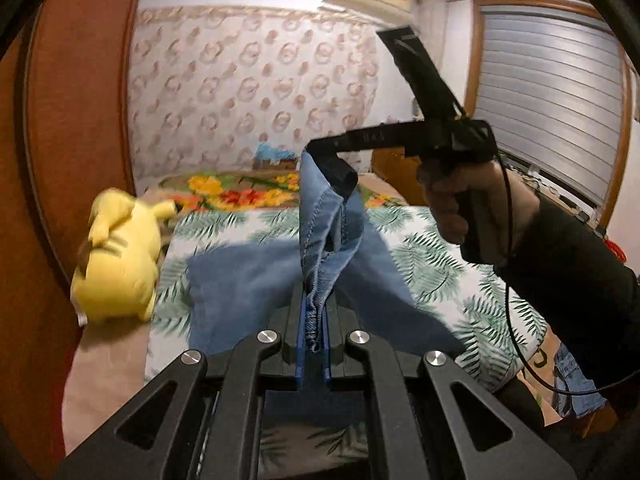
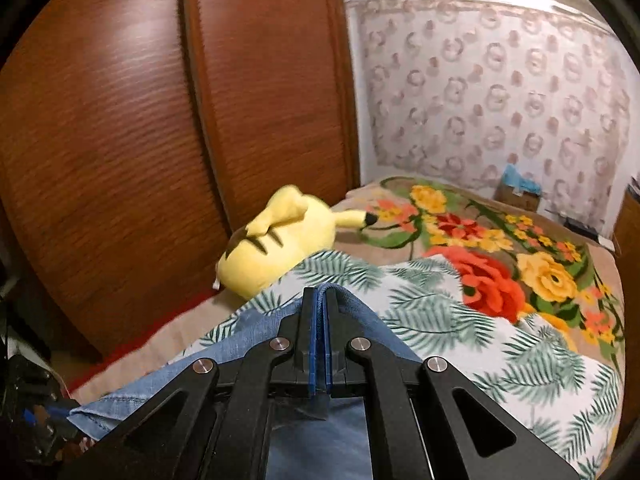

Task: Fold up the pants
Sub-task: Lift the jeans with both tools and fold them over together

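Blue denim pants (image 1: 248, 284) are partly lifted off the bed, with a seamed edge stretched between both grippers. My left gripper (image 1: 313, 304) is shut on that edge at the bottom centre of the left wrist view. A hand (image 1: 452, 204) holds my right gripper (image 1: 340, 172) higher up, shut on the raised corner of the denim. In the right wrist view, my right gripper (image 2: 320, 300) pinches a thin fold of the pants (image 2: 248, 332), and the rest of the cloth drapes down to the left.
A leaf-print sheet (image 1: 432, 264) lies over a floral blanket (image 2: 500, 264) on the bed. A yellow plush toy (image 2: 276, 248) rests at the bed's left edge, against a wooden wardrobe (image 2: 160, 120). More denim (image 1: 572, 376) lies low on the right. A shuttered window (image 1: 548, 100) is beyond.
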{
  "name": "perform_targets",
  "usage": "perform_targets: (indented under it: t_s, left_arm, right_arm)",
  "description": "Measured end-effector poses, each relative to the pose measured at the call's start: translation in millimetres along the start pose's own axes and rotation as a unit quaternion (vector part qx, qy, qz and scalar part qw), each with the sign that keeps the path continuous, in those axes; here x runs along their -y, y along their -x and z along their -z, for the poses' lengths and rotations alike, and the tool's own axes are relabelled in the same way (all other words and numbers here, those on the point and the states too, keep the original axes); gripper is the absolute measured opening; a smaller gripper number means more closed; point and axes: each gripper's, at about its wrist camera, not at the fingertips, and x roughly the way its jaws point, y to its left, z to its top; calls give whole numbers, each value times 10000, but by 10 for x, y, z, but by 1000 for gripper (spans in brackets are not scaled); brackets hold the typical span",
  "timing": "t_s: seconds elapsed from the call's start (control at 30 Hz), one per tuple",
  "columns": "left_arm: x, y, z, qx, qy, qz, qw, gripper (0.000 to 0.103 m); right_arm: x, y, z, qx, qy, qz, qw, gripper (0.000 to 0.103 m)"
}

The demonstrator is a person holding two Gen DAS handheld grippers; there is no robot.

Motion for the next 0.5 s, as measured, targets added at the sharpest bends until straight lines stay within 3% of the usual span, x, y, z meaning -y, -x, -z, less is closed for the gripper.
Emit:
perform_targets:
  t_s: [0.5]
  left_arm:
    - [-503, -420, 618, -741, 660, -293, 9946, 7]
  right_arm:
    - [-361, -1231, -56, -1190, 330, 194, 9922, 2]
